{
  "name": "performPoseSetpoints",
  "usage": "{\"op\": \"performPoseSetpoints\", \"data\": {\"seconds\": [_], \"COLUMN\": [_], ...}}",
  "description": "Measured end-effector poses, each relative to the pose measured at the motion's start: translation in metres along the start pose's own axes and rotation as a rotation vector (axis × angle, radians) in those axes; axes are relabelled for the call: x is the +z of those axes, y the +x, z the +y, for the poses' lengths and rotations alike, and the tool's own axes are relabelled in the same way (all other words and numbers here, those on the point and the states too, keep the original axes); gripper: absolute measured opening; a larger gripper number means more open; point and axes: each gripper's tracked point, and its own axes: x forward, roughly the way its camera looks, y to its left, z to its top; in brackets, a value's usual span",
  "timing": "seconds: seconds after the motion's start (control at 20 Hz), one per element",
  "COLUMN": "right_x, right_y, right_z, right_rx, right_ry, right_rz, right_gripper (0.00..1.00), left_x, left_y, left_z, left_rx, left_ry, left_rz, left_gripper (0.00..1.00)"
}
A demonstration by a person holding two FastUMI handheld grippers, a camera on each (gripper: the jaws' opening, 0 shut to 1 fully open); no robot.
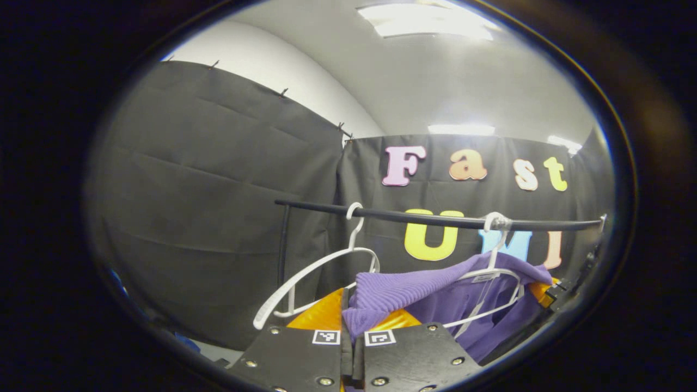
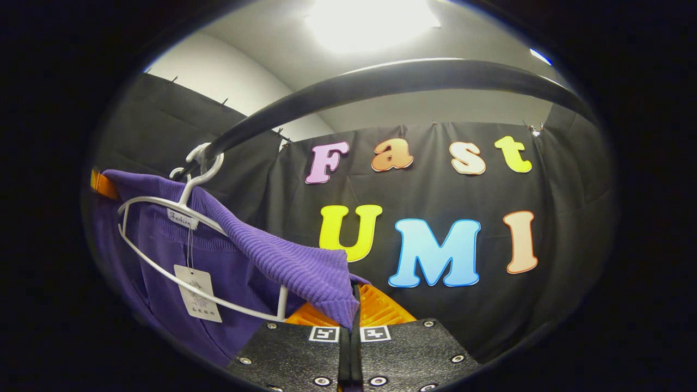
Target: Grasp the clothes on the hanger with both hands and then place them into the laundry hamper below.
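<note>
Left gripper (image 1: 353, 332) and right gripper (image 2: 354, 321) each pinch a fold of the purple sweater (image 1: 403, 288), 2 grasps made. Sweater hangs on its white hanger (image 2: 185, 218) from the black rail (image 1: 435, 219). Left: pull it free, lower into hamper.

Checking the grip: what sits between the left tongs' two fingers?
A fold of the purple sweater, pinched between the left tongs, in the left gripper view.
</note>
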Motion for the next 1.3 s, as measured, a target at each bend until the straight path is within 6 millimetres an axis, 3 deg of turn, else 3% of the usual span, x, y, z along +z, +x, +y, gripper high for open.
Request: {"op": "performPoseSetpoints", "data": {"seconds": [0.25, 0.4, 0.45, 0.5, 0.6, 0.65, 0.7, 0.75, 1.05, 1.3], "right_x": [0.005, 0.009, 0.008, 0.008, 0.009, 0.013, 0.016, 0.019, 0.020, 0.026], "right_y": [-0.008, -0.028, -0.032, -0.032, -0.038, -0.040, -0.043, -0.044, -0.046, -0.046], "right_z": [0.014, 0.031, 0.035, 0.039, 0.045, 0.050, 0.054, 0.057, 0.057, 0.046], "right_rx": [-0.009, -0.013, -0.013, -0.013, -0.016, -0.020, -0.022, -0.028, -0.068, -0.107], "right_ry": [-0.017, -0.053, -0.065, -0.074, -0.085, -0.088, -0.094, -0.101, -0.089, -0.145], "right_rz": [0.008, 0.018, 0.022, 0.029, 0.033, 0.031, 0.031, 0.029, 0.051, 0.046], "right_gripper": [0.00, 0.00, 0.00, 0.00, 0.00, 0.00, 0.00, 0.00, 0.00, 0.00], "left_x": [0.008, 0.022, 0.025, 0.028, 0.027, 0.028, 0.030, 0.031, -0.010, -0.034], "left_y": [0.004, 0.002, 0.001, 0.001, 0.005, 0.006, 0.009, 0.003, 0.002, 0.010], "left_z": [0.006, 0.013, 0.017, 0.021, 0.031, 0.035, 0.038, 0.041, 0.067, 0.059], "left_rx": [-0.092, -0.140, -0.160, -0.181, -0.210, -0.221, -0.233, -0.246, -0.318, -0.377], "left_ry": [0.090, 0.091, 0.090, 0.104, 0.165, 0.193, 0.213, 0.215, 0.145, 0.107], "left_rz": [0.034, 0.046, 0.049, 0.055, 0.074, 0.082, 0.085, 0.085, 0.124, 0.117], "left_gripper": [0.01, 0.01, 0.07, 0.01, 0.05, 0.01, 0.07, 0.01, 0.01, 0.01]}}
